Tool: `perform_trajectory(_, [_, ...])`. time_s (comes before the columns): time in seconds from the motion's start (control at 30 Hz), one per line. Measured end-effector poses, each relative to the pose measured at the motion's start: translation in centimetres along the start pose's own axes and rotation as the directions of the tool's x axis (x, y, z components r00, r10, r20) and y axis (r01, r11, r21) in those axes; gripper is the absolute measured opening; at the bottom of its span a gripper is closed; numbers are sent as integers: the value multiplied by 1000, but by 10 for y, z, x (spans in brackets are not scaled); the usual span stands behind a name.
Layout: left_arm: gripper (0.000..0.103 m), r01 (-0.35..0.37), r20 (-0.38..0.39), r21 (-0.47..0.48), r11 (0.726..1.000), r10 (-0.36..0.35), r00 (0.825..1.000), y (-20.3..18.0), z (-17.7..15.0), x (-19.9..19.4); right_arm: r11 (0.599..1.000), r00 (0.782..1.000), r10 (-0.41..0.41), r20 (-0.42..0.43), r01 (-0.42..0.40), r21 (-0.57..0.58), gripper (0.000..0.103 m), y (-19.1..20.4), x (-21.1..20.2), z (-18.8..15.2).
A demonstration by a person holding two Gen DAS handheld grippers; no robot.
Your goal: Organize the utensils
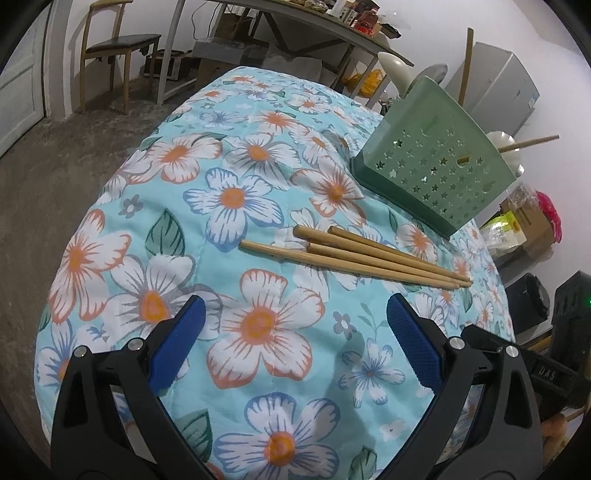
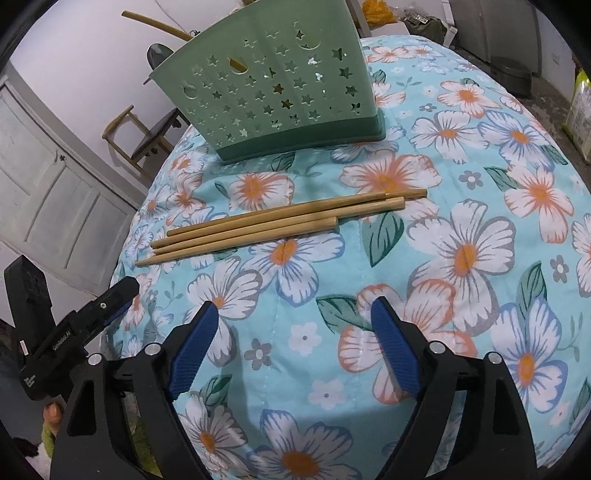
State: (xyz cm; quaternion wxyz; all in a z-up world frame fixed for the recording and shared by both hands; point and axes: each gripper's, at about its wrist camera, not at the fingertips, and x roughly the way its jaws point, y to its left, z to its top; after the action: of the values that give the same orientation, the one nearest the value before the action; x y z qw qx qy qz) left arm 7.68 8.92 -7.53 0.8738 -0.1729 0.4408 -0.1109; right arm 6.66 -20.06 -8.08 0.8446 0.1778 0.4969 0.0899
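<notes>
The place reads as a lived-in home, a dining or storage room. A floral quilted cloth (image 1: 155,236) covers the table, a wooden chair (image 1: 110,48) with a dark seat stands beside a white panelled door (image 2: 55,192), and a long trestle table (image 1: 295,26) carries jars and boxes. Cardboard boxes (image 1: 528,221), bags and a small white fridge (image 1: 506,85) crowd the bare concrete floor.

Left wrist camera rides just behind its own blue fingers (image 1: 413,343), angled down at the floral tablecloth (image 1: 258,206) from close range, chopsticks (image 1: 354,258) ahead at one o'clock, green holder (image 1: 436,162) at two. Right wrist camera sits likewise, tilted down, chopsticks (image 2: 280,225) at twelve, holder (image 2: 273,88) beyond them at twelve. Both views share cloth, chopsticks and holder from opposite flanks.
</notes>
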Motion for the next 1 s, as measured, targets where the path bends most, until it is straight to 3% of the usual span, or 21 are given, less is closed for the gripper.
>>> perform_trajectory(0.2, [95, 28, 5, -31, 999, -27, 1000, 3, 0, -1, 1000, 1000, -10, 8, 10, -15, 96, 7, 4, -3])
perform_trajectory(0.5, [95, 77, 28, -83, 994, -75, 997, 12, -1, -5, 1000, 1000, -10, 28, 11, -17, 97, 7, 4, -4])
perform_trajectory(0.83, [95, 63, 33, 7, 998, -63, 997, 6, -5, -8, 998, 998, 44, 34, -46, 45, 97, -4, -4, -3])
perform_trajectory(1.0, [95, 27, 91, 89, 996, -35, 995, -6, 2, -18, 994, 997, 79, 23, -80, 72, 97, -10, -7, -1])
